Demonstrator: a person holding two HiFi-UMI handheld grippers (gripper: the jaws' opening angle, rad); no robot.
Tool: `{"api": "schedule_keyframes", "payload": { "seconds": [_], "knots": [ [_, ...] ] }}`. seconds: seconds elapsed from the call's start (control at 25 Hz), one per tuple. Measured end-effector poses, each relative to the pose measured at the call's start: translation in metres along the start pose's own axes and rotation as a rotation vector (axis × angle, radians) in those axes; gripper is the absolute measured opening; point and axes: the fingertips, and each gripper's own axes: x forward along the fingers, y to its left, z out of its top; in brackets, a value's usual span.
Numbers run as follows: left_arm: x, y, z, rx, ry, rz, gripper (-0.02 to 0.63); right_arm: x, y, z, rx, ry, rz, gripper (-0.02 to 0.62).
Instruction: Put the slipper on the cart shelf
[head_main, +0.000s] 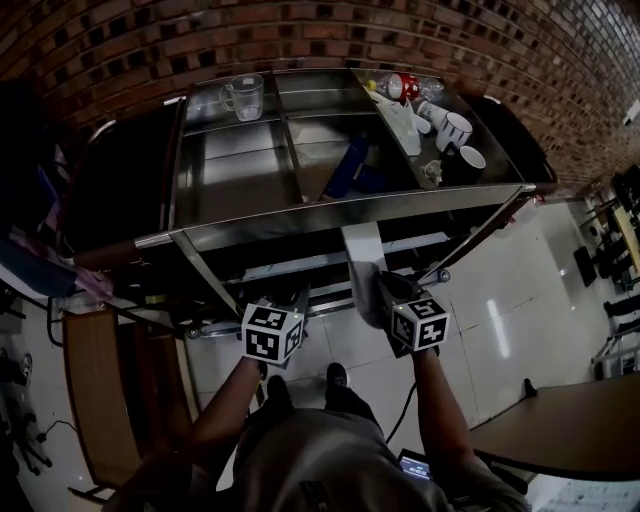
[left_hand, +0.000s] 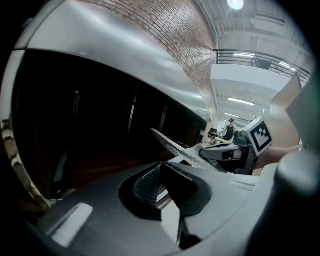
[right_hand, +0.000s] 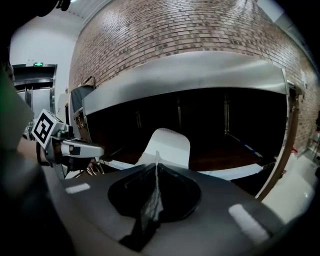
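brick wall is seen behind a steel cart (head_main: 350, 200), whose top tray is crowded with cups (head_main: 455, 130) and a clear jug (head_main: 245, 95), so no room is left there and the lower shelf (right_hand: 240, 171) is judged to be the target. the white slipper (head_main: 362, 250) is held out in front of the cart's near edge, above the pale floor and level with the dark opening under the top tray; it is not yet resting on the shelf. it is pinched by a thin edge in the right gripper (right_hand: 156, 172), whose jaws are clenched on it, and its toe is pointed towards the shelf, likely so that it can be slid in flat under the top tray. from the left gripper view the slipper (left_hand: 172, 145) is seen edge-on, with the right gripper (left_hand: 235, 152) behind it. the left gripper (left_hand: 162, 185) is kept just beside the right one, its jaws released with nothing between them; it takes no part in the hold and seems to be held low merely to stay clear. a push forward and down into the opening is judged to be what remains.
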Motion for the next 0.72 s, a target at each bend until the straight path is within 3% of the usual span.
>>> {"api": "schedule_keyframes", "payload": {
  "seconds": [0.44,0.72],
  "knots": [
    [0.043,0.005,0.014,-0.055,-0.030,0.196,0.008,0.065,-0.068,0.023,-0.063,0.001,0.092,0.009],
    [0.055,-0.003,0.002,-0.093,-0.008,0.257,0.008,0.107,-0.093,0.029,-0.059,-0.016,0.130,0.011]
  ]
}}
